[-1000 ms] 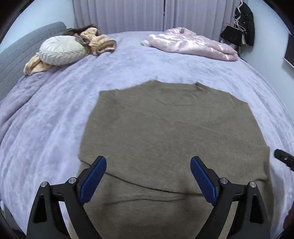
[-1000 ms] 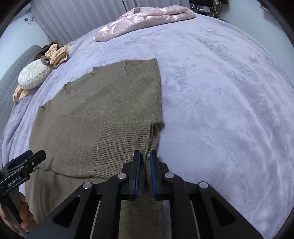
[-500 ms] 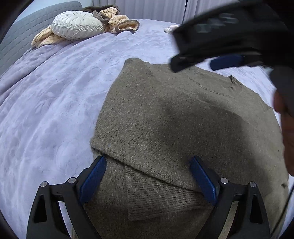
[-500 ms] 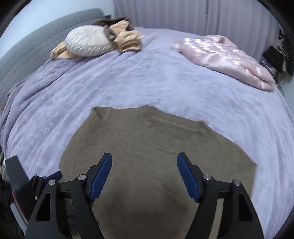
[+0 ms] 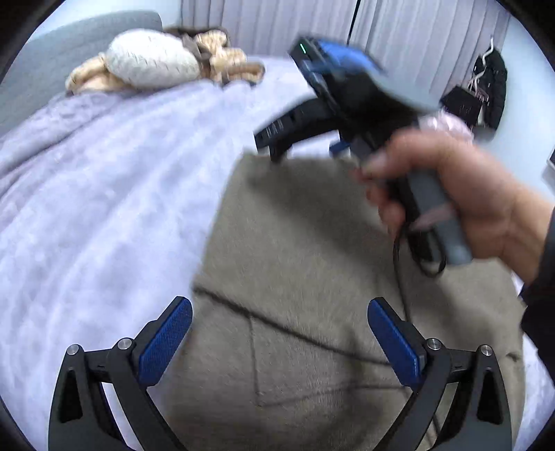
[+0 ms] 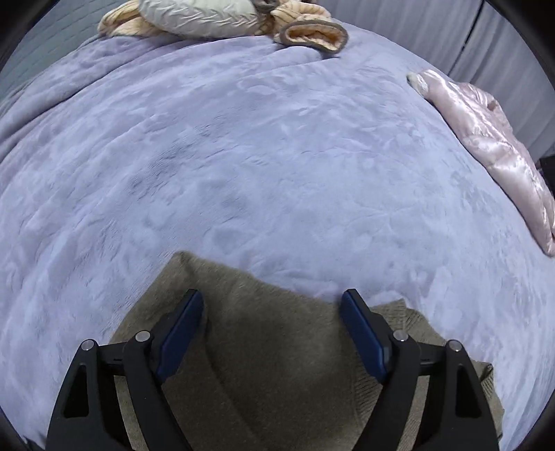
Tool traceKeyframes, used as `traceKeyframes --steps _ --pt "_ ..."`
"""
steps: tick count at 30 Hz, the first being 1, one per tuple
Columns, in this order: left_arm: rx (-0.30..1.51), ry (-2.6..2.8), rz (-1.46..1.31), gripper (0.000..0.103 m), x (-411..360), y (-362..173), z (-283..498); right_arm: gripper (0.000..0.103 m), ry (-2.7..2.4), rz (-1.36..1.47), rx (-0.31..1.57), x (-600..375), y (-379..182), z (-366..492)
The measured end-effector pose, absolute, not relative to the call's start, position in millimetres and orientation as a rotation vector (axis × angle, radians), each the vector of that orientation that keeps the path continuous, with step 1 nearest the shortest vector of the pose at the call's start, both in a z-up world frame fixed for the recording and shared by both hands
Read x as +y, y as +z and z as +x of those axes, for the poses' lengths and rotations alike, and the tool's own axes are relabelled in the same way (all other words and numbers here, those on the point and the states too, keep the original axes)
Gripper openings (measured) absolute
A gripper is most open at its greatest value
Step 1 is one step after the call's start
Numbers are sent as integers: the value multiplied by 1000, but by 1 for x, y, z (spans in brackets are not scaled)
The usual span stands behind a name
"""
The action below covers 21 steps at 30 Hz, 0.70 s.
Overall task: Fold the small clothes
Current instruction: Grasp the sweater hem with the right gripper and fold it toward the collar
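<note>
Two wrist fisheye cameras look steeply down, close above a lavender plush-covered bed point(image 6: 277, 156); both views share the olive-brown knit sweater point(image 5: 295, 277) and far pillows.

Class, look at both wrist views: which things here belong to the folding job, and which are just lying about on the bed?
Part of the job:
- olive sweater, sleeve folded over it
- left tongs, open above it
- right tongs, open, nothing between them; they have just been opening

Lying about:
- pink jacket
- white cushion
- tan garment
- purple blanket, only the work surface
</note>
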State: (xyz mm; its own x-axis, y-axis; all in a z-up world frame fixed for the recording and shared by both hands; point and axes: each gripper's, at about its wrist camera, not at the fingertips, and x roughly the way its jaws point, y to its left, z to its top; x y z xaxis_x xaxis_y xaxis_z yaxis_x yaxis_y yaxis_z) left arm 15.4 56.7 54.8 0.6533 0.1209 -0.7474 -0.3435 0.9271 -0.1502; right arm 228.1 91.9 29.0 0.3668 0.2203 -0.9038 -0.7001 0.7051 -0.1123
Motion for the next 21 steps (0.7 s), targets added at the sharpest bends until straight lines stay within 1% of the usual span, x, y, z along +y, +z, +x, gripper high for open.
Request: traceKeyframes --steps 3,6,8,9,11,12,15,18,21 --pt "798 202 -329 101 66 65 27 84 657 -450 1046 81 44 235" --pt "882 169 -306 101 65 41 53 84 827 -429 1057 88 53 219" --pt "978 218 -278 101 65 16 66 84 905 -485 1072 104 47 207" --pt "995 212 -287 101 64 12 67 84 908 -554 1075 112 37 202" --pt "961 215 -293 101 65 24 58 86 837 -670 1025 122 22 197" --pt "931 206 -301 101 65 34 51 86 817 -673 1009 122 20 199" --pt "880 197 -321 101 66 51 40 86 716 -517 1029 104 36 214" --pt "929 189 -375 101 72 47 50 86 730 -405 1036 68 56 204" --pt "998 150 -404 101 65 35 63 86 683 -427 1064 30 60 181"
